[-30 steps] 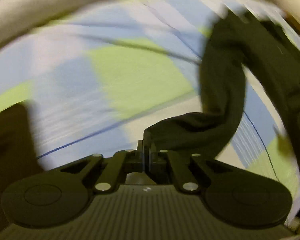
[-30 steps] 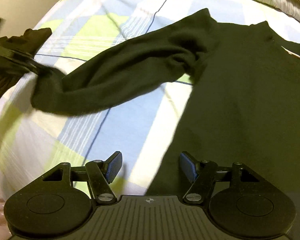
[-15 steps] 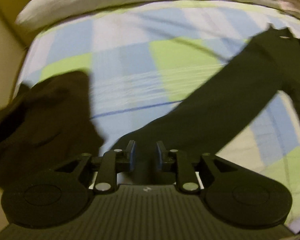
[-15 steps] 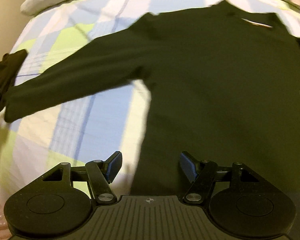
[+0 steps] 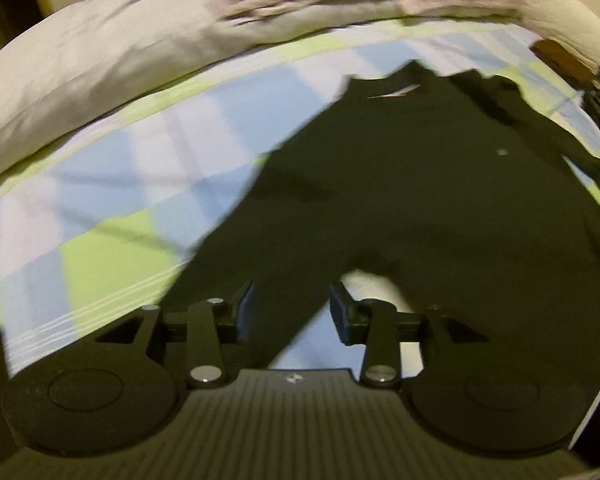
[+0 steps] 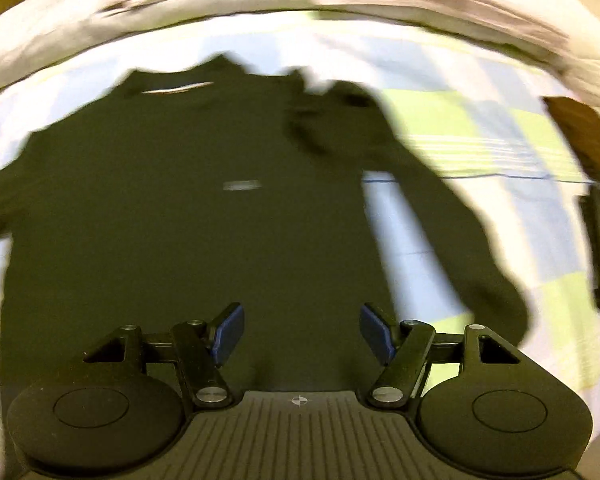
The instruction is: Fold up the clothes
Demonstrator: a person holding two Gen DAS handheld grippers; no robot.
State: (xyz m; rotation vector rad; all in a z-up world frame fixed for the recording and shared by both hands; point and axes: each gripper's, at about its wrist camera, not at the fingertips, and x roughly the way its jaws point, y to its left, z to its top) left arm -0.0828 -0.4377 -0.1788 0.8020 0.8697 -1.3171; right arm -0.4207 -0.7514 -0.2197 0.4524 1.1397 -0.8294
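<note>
Dark long-sleeved sweater (image 6: 180, 208) spread flat, neck label showing, on a blue-green checked bed (image 5: 112, 208); left tool (image 5: 292, 312), jaws just opening, and right tool (image 6: 302, 332) both released, empty

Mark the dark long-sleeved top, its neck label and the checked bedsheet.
dark long-sleeved top (image 6: 180, 240), right wrist view, chest.
neck label (image 6: 178, 89), right wrist view, white strip.
checked bedsheet (image 5: 112, 256), left wrist view, green square.

I can read no text anywhere: the pale neck tag (image 6: 179, 89) and the small light mark (image 6: 242, 185) on the chest of the dark long-sleeved top (image 6: 180, 220) are too blurred, and each gripper body carries only a small round emblem (image 6: 299, 401).
</note>
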